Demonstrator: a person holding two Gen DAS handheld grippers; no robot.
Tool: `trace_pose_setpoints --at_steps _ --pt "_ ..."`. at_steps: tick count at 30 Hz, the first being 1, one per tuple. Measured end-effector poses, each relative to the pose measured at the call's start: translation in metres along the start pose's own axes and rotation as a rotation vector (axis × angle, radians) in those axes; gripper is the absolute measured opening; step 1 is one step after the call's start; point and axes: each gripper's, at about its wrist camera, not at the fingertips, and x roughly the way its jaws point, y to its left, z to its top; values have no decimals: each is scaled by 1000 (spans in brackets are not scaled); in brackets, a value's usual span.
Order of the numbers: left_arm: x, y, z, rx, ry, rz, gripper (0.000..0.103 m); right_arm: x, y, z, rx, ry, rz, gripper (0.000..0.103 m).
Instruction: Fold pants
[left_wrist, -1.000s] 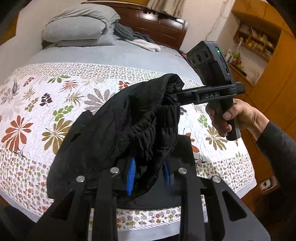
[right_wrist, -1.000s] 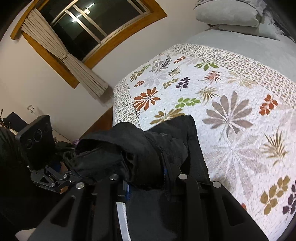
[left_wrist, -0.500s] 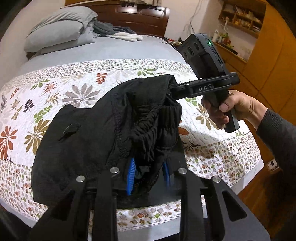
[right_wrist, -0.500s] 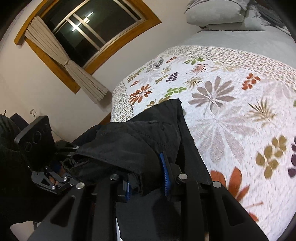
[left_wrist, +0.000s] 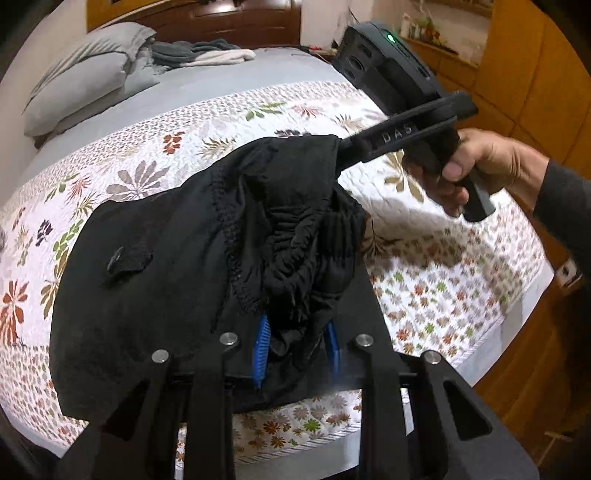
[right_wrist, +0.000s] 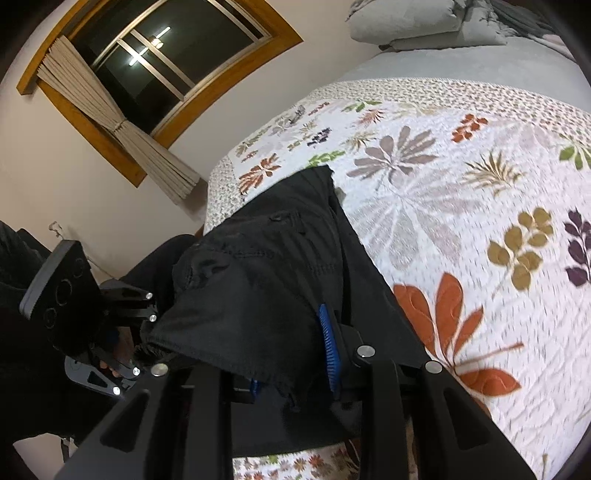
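Black pants (left_wrist: 166, 266) hang bunched between my two grippers above the floral quilt (left_wrist: 155, 162) on the bed. My left gripper (left_wrist: 295, 347) is shut on the gathered waistband, blue pads pressed into the cloth. My right gripper (left_wrist: 338, 155) shows in the left wrist view, shut on the other end of the waistband, held by a hand (left_wrist: 476, 166). In the right wrist view the pants (right_wrist: 266, 280) drape over my right gripper (right_wrist: 291, 365), and my left gripper (right_wrist: 144, 350) is at the lower left. The pant legs trail onto the quilt (right_wrist: 461, 206).
Grey pillows (left_wrist: 85, 74) and a heap of clothes (left_wrist: 199, 55) lie at the headboard. Wooden cabinets (left_wrist: 532, 74) stand right of the bed. A window with a tied curtain (right_wrist: 122, 125) is on the wall left of the bed.
Both grippers have carried the pants further over the bed and lower, toward the quilt. The pants hang wider, more cloth resting on the quilt. Both grips are unchanged.
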Motion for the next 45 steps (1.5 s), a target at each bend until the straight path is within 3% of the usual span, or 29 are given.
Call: trace_pose_setpoints --at_steps 4,5,6,7,8,10,14,16,18,22,25,29,37,39,41,45 --pt "14 -11 -5 61 35 12 29 -3 -5 -14 18 9 -43 31" --pt "16 -14 -5 77 43 12 41 -4 -7 -18 27 7 -60 33" --pt "20 -23 -8 114 58 -12 66 -6 -9 -23 45 4 -72 36" --pt "21 -27 -9 133 62 -34 75 -8 -13 -30 82 6 -96 47" --pt "20 -32 -11 154 55 -62 82 -12 -17 -38 117 3 -131 48" --pt "12 -39 -15 183 19 -126 87 -24 -20 -54 175 -28 -176 50" --pt "-10 -16 -17 58 5 -296 89 -61 -1 -84 307 -208 -301 53" --pt "-25 14 -16 -63 -4 -388 90 -73 25 -91 326 -321 -305 54" --pt "-35 41 -16 -151 -7 -438 91 -67 55 -90 295 -370 -284 54" --pt "-47 100 -14 -278 -26 -421 93 -24 112 -83 192 -382 -291 54" --pt "-48 144 -15 -358 -36 -396 93 4 132 -82 139 -359 -294 53" --pt "-29 181 -22 -452 11 -419 93 29 130 -97 133 -282 -346 48" --pt "8 205 -34 -507 72 -509 93 32 108 -126 178 -280 -387 30" --pt "5 207 -32 -519 76 -521 93 27 106 -126 228 -286 -358 30" --pt "-9 213 -30 -515 53 -552 93 13 114 -119 262 -294 -354 41" --pt "-27 241 -23 -511 0 -546 93 -25 115 -96 322 -430 -356 52"
